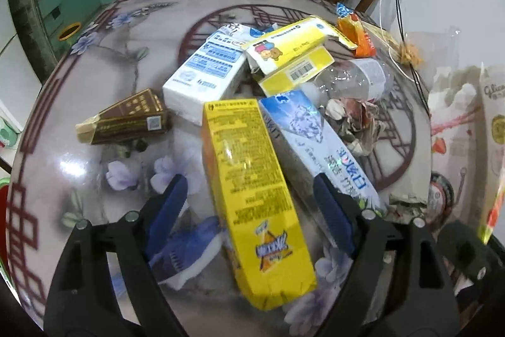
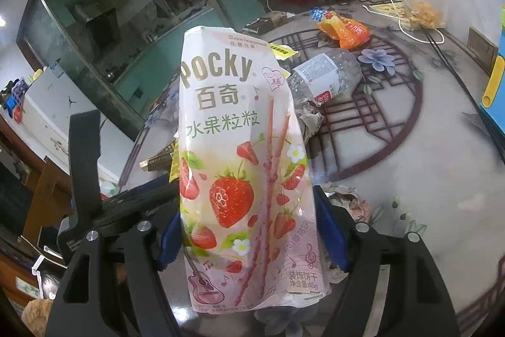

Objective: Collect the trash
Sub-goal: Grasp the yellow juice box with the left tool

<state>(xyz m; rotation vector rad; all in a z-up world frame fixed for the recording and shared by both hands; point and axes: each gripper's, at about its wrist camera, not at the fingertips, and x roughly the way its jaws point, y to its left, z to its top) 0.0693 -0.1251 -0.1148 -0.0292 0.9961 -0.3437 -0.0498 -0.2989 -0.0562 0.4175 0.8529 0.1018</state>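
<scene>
The right gripper (image 2: 249, 229) was clamped on a pink Pocky strawberry box (image 2: 243, 166), held upright above the patterned table (image 2: 410, 179). The left gripper (image 1: 252, 207) stood apart, its blue pads either side of a yellow carton (image 1: 252, 188) that lay on the table against a blue-white box (image 1: 318, 144), with a crushed plastic bottle (image 1: 356, 78) beyond.

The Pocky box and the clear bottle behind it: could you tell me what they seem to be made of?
Pocky box: apparently thin printed paperboard, matte, with creased edges. Clear bottle: seemingly thin transparent plastic, glossy, crumpled, with a paper-like label.
</scene>
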